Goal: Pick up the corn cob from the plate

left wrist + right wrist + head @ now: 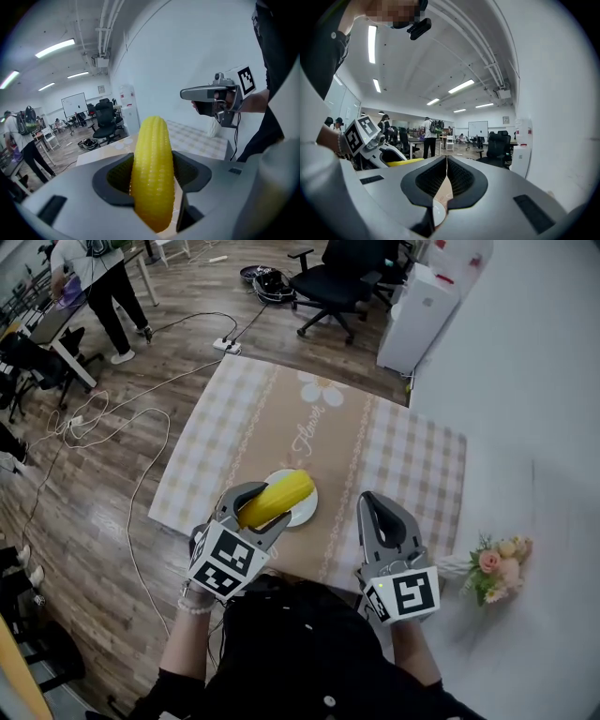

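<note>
My left gripper (266, 505) is shut on the yellow corn cob (277, 499), which sticks out past the jaws and hangs above the white plate (302, 513). In the left gripper view the corn cob (152, 173) stands upright between the two dark jaws, held at both sides. My right gripper (379, 515) is level with it to the right, over the checked tablecloth, shut with nothing in it. In the right gripper view its jaws meet in a thin line at the right gripper (446, 165), and a sliver of the plate (438, 213) shows below.
A beige checked tablecloth (412, 465) covers the table. A small flower bouquet (497, 568) lies at the right on a white surface. Cables (112, 418) run over the wooden floor at the left; office chairs (337, 282) stand at the back. A person (98, 287) stands far left.
</note>
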